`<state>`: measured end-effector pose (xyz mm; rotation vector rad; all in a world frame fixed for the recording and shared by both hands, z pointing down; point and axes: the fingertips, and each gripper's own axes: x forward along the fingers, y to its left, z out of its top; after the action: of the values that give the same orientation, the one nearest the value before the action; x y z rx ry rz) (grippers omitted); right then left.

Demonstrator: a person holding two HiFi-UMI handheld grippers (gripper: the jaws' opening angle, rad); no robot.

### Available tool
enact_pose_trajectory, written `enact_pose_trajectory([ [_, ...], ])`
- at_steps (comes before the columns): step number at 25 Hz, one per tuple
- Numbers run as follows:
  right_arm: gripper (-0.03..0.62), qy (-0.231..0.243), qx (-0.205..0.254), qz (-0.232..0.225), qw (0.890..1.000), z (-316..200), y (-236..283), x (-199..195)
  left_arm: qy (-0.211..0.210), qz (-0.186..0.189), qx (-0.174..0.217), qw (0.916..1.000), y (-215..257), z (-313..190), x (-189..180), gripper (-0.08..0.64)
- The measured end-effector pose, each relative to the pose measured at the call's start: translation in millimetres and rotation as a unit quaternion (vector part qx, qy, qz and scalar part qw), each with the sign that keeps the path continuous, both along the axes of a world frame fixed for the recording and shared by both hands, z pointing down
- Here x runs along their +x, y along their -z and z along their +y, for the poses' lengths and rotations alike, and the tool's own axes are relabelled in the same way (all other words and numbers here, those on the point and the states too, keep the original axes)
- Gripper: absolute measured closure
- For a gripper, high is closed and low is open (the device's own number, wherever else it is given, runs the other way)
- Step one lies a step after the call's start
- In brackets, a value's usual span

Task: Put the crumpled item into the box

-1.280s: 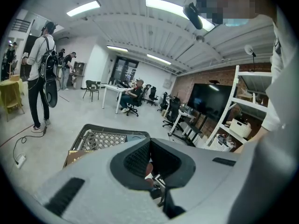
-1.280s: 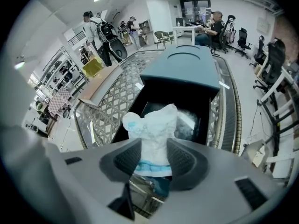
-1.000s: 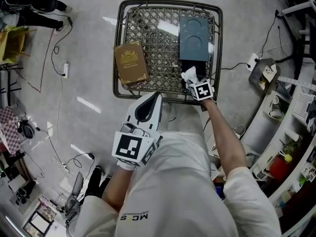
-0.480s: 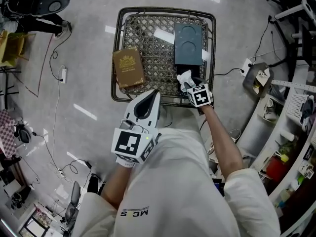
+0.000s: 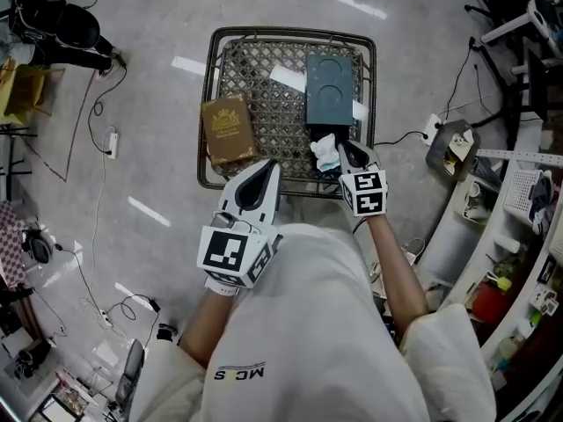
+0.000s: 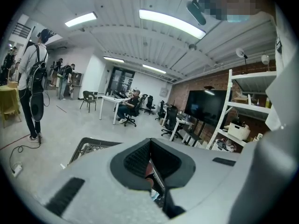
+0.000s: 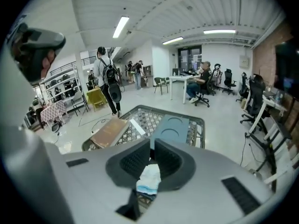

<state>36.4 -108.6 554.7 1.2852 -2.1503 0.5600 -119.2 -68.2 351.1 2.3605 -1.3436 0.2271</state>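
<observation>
While our right gripper [image 7: 152, 147] is closing on the crumpled wad [image 7: 148, 177], a weak pinch could drop it short of the box [image 5: 331, 86]; our left gripper [image 6: 150, 148] is closed, empty.

Grey polished floor [image 5: 149, 134], ceiling strip lights [image 6: 170, 24], white desks [image 7: 179, 78], office chairs [image 7: 228, 78].

Tray [image 5: 290, 33] w/ brown box [image 5: 227, 130], teal box [image 5: 330, 82]

The left tongs [image 5: 266, 167] have a smooth white shell with a dark teardrop opening lined by black ribbed pads. Behind the shell sits a cube [image 5: 230, 255] of black-and-white square markers. Further back, the person wears a white short-sleeved shirt [image 5: 308, 323] with dark lettering [image 5: 239, 374] near its hem.
</observation>
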Motion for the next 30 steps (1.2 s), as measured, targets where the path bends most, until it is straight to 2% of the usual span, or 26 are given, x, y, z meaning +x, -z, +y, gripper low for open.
enact_pose_trajectory([
  [6,0.572,-0.016,0.081,-0.033,0.996,-2.6,80.4,6.4,0.002,-0.002,0.013,0.9999,8.8,-0.1,-0.3,0.540],
  [10,0.574,-0.032,0.138,-0.050,0.989,0.0,134.1,9.8,0.006,-0.003,0.020,0.9998,13.6,2.0,-0.7,0.540],
  [15,0.574,-0.041,0.183,-0.079,0.979,7.0,183.1,11.3,0.008,-0.002,0.026,0.9996,16.1,3.4,1.7,0.540],
  [22,0.574,-0.033,0.214,-0.090,0.972,23.5,220.4,17.8,0.016,-0.001,0.034,0.9993,23.8,3.1,3.9,0.540],
  [30,0.574,-0.025,0.206,-0.095,0.974,34.5,217.2,14.0,0.026,0.001,0.036,0.9990,23.0,4.5,0.6,0.540],
])
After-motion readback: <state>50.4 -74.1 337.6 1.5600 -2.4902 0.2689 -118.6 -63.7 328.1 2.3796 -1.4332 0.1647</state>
